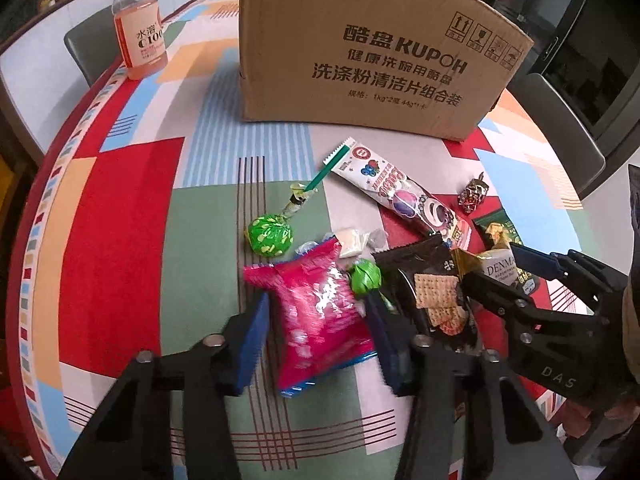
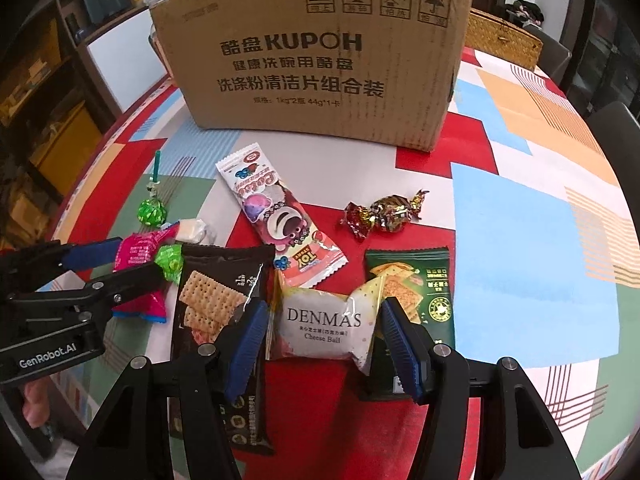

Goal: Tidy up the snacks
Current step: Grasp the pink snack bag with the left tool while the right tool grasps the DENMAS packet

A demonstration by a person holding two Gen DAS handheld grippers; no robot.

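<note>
My left gripper (image 1: 320, 340) is shut on a pink snack packet (image 1: 320, 312), its blue pads against both long sides as it lies on the tablecloth. My right gripper (image 2: 322, 332) stands open astride a white DENMAS cheese ball packet (image 2: 320, 328), which rests on a dark cracker packet (image 2: 216, 292) and a green cracker packet (image 2: 424, 292). From the right wrist view, the left gripper (image 2: 140, 260) shows at the left edge with the pink packet (image 2: 136, 254). Behind the snacks stands a tall cardboard box (image 2: 320, 60).
A green lollipop (image 1: 270, 236), a long pink-white bar (image 1: 400, 196), a foil candy (image 1: 474, 196), a small green candy (image 1: 366, 276) and a white candy (image 1: 352, 240) lie between me and the box. A pink drink bottle (image 1: 138, 40) stands far left. The round table's edge (image 1: 48, 184) curves close on the left.
</note>
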